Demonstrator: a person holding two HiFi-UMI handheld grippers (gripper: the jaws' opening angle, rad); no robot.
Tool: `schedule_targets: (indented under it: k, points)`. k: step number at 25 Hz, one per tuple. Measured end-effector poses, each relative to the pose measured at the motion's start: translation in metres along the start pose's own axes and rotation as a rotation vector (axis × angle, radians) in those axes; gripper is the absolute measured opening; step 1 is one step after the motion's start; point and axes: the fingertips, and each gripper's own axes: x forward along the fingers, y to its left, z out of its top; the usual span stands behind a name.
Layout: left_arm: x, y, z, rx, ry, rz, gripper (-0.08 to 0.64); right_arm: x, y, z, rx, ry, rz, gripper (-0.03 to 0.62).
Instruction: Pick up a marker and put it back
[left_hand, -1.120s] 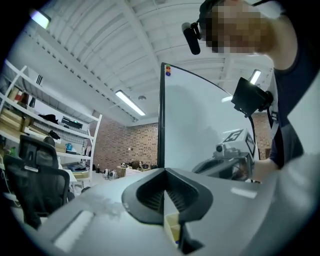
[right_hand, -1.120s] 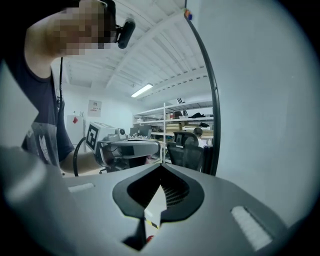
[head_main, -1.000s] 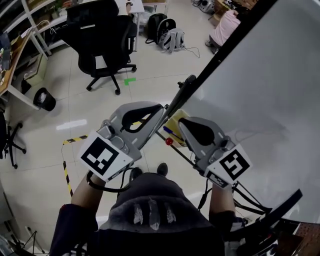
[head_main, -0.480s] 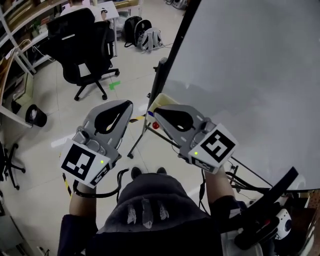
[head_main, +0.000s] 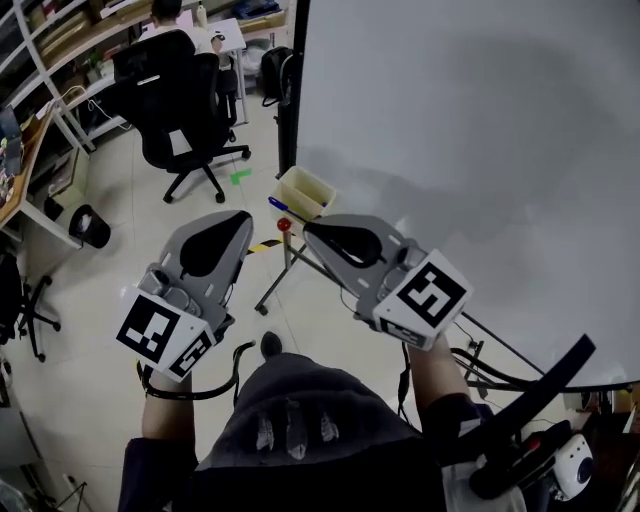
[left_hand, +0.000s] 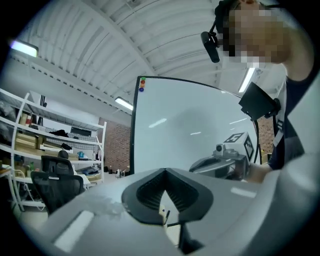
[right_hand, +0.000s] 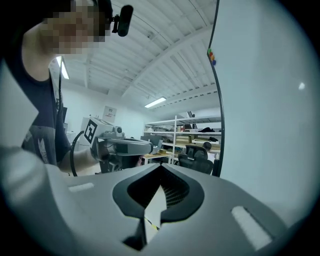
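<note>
Approach step: left gripper (head_main: 238, 218) and right gripper (head_main: 312, 231), both clenched empty, neared the marker tray (head_main: 312, 181); opening one probably came next.

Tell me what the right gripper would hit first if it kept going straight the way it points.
Probably the cream marker tray at the whiteboard's lower corner, or the red cap by it. The right gripper aims there, but depth is unclear.

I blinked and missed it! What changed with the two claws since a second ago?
The left claw pulled back leftward, away from the pale yellow plastic tray beside the large whiteboard; the right claw points at it. Both stay shut and empty.
</note>
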Motion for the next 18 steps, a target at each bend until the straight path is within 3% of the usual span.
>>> schedule_targets:
  k: [7, 13, 18]
  points:
    - [-0.025, -0.103, 0.009, 0.029, -0.032, 0.109, 0.006, -0.091, 0.036, -0.015, 0.025, -0.009, 0.073, 0.000]
    - [-0.079, -0.149, 0.025, 0.039, -0.023, 0.204, 0.006, -0.124, 0.076, 0.001, 0.040, -0.060, 0.124, 0.000]
    - [-0.122, -0.169, 0.041, 0.049, -0.069, 0.305, 0.006, -0.131, 0.106, 0.011, 0.022, -0.077, 0.171, 0.000]
